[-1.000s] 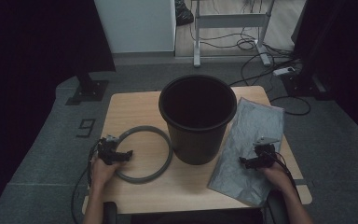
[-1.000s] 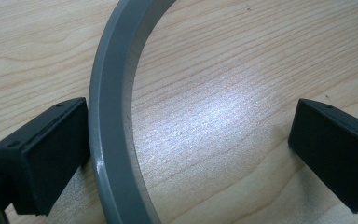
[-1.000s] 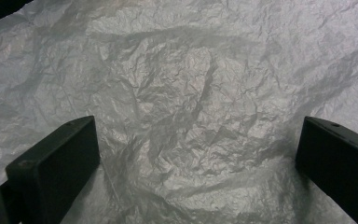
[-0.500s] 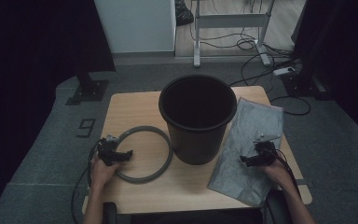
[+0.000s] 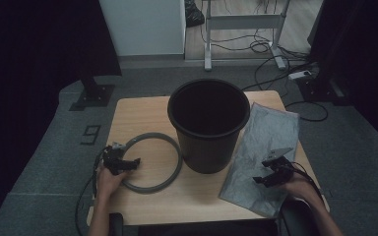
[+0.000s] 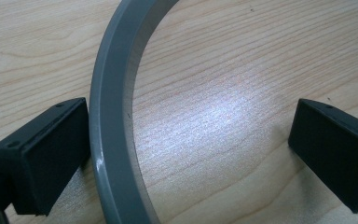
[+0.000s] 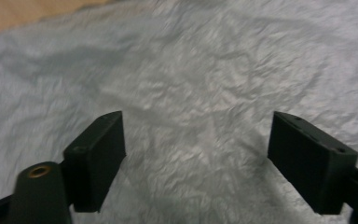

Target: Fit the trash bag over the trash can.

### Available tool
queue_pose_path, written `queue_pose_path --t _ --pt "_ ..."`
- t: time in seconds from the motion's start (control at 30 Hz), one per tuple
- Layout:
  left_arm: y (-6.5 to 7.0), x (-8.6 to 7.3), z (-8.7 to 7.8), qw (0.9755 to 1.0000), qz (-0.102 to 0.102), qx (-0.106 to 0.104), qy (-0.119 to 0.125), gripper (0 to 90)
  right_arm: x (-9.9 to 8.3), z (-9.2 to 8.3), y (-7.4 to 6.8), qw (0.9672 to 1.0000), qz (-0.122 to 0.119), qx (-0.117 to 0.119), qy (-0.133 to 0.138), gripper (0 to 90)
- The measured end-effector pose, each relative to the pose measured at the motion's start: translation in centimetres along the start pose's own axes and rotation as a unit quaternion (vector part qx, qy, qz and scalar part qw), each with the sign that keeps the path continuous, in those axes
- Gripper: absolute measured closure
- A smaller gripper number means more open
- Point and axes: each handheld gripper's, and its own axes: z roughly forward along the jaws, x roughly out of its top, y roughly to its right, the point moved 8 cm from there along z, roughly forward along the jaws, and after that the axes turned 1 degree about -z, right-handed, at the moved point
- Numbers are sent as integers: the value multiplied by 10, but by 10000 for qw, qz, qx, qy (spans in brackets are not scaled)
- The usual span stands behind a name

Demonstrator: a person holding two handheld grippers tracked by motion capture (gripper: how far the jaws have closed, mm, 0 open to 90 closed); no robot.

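Note:
A black bucket [image 5: 209, 125] stands upright in the middle of the wooden table [image 5: 142, 115]. A grey ring [image 5: 150, 136] lies flat to its left. My left gripper [image 5: 128, 164] is open at the ring's near-left side. In the left gripper view the ring's band [image 6: 109, 93] runs between the jaws, close against the left finger [image 6: 42, 158]. A crumpled grey plastic bag [image 5: 266, 137] lies flat to the right of the bucket. My right gripper [image 5: 268, 169] hovers over the bag's near part. Its jaws have just been closing but stand open [image 7: 196, 158], with only the bag's surface [image 7: 191, 70] below them.
The bag's near corner hangs slightly over the table's front right edge. Bare wood shows at the front between the ring and the bag. On the floor behind the table are a desk frame [image 5: 241, 29] and loose cables [image 5: 295, 73].
The right hand has shifted slightly and lifted a little over the bag. The left hand, ring, bucket and bag lie as before.

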Motion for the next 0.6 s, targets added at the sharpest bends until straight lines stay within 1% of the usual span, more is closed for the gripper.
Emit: queue_pose_path --t 0.03,0.1,0.13,0.17,0.23,0.27,0.37,0.4,0.47,0.53,0.6 --pt "0 0 0 10000 -1 -1 1 0 -1 0 1 10000 -37 21 -15 223" --pt "0 0 0 10000 0 0 0 0 -3 0 6 10000 11 49 -6 235" --pt "0 0 0 10000 0 0 -1 0 -4 0 9 10000 52 71 -42 256" --pt "0 0 0 10000 0 0 -1 0 -7 1 9 9998 36 137 -142 268" --pt "0 0 0 10000 -1 1 -1 0 -9 2 8 9995 -273 54 -180 268" --pt "0 0 0 10000 -1 2 -1 0 -9 2 7 9993 -304 30 -202 277" --pt "0 0 0 10000 -3 4 -4 0 -9 2 4 9994 -255 -10 -251 318" --pt "0 0 0 10000 0 6 -9 0 -9 1 4 9994 -238 -29 -240 359" --pt "0 0 0 10000 0 7 -9 0 -8 -1 2 9995 -232 -27 -207 493" --pt "0 0 0 10000 -3 7 -7 0 -8 -1 0 9995 -234 -15 -197 549" --pt "0 0 0 10000 -2 7 -8 0 -7 -2 -1 9995 -251 -6 -196 663"
